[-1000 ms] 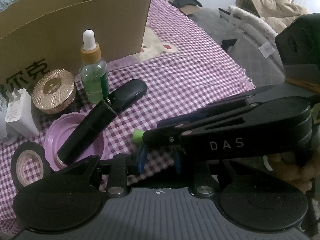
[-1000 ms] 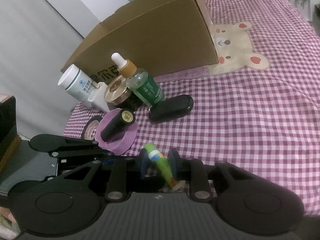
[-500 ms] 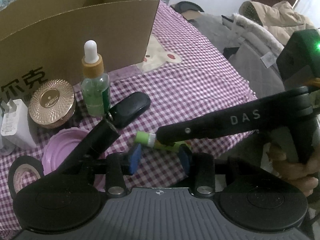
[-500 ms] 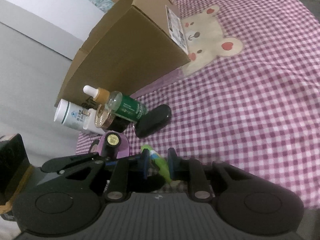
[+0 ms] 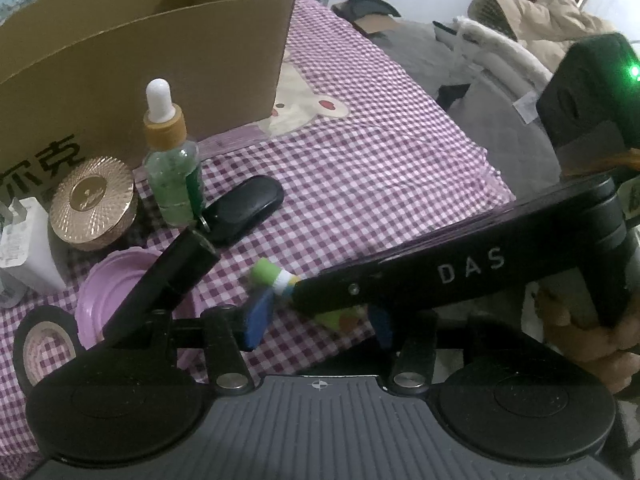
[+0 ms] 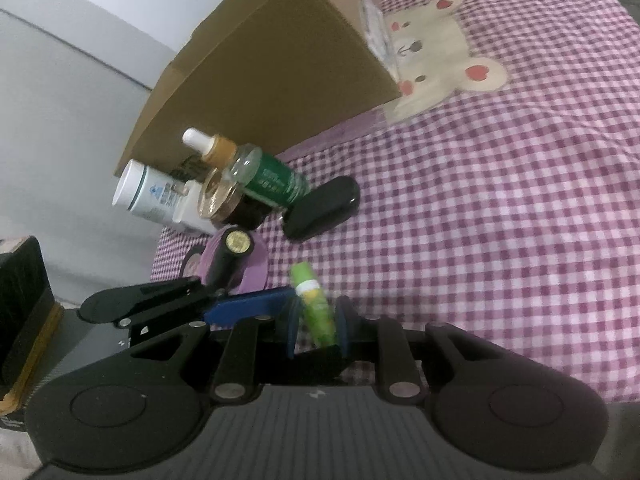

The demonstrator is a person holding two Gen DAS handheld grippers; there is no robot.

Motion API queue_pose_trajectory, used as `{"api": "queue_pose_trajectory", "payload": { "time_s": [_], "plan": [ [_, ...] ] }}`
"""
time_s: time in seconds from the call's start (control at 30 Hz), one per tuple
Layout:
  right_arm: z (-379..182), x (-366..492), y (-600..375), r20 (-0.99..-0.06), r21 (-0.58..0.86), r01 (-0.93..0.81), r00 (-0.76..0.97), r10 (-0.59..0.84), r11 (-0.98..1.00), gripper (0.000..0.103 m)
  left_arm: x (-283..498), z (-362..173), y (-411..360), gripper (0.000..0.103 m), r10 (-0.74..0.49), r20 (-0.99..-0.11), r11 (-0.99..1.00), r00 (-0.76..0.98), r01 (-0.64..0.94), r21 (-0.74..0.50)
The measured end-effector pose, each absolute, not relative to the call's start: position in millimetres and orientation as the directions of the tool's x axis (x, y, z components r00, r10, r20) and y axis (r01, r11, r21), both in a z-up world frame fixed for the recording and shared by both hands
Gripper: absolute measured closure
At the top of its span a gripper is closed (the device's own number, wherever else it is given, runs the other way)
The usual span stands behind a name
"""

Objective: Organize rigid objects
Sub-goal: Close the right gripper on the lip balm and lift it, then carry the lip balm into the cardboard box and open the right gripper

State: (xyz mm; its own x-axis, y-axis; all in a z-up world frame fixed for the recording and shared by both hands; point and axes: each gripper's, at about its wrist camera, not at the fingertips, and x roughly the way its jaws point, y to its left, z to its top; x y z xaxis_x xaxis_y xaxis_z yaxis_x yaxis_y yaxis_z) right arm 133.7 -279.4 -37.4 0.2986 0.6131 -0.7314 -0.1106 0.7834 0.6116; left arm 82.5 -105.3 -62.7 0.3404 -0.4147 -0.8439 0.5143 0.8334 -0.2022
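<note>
pale wall (image 6: 60,92) – beige coat (image 5: 532,24) heaped on grey quilt (image 5: 500,128)

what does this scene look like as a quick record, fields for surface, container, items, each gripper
surface: purple checked cloth with a bear print
container: open cardboard box, behind the items
items: dropper bottle upright, gold-lidded jar, black case, black tube resting on the pink lid
right gripper: shut on the green tube
left gripper: open, pads either side of the tube
</note>
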Motion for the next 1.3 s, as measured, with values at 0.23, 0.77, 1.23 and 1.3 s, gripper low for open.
{"api": "queue_pose_trajectory", "payload": {
  "time_s": [0.23,0.77,1.23,1.3],
  "plan": [
    [-37.7,135.7,-267.5,-0.733,0.595,-0.150,0.302,0.610,0.790,0.082,76.7,-62.9,-107.5,0.066,-0.376,-0.848,0.836,0.373,0.531,-0.137],
    [-12.6,122.0,-258.3,-0.684,0.601,-0.182,0.387,0.618,0.779,0.085,55.4,-30.8,-102.7,0.070,-0.348,-0.798,0.845,0.491,0.532,-0.041],
    [88.8,121.0,-206.4,-0.567,0.505,-0.389,0.523,0.636,0.770,0.085,44.8,57.9,-63.9,0.069,-0.298,-0.639,0.895,0.709,0.440,0.070],
    [97.7,131.5,-193.0,-0.559,0.494,-0.419,0.519,0.647,0.762,0.085,53.7,66.9,-56.0,0.069,-0.273,-0.636,0.908,0.722,0.411,0.077]
  ]
}}
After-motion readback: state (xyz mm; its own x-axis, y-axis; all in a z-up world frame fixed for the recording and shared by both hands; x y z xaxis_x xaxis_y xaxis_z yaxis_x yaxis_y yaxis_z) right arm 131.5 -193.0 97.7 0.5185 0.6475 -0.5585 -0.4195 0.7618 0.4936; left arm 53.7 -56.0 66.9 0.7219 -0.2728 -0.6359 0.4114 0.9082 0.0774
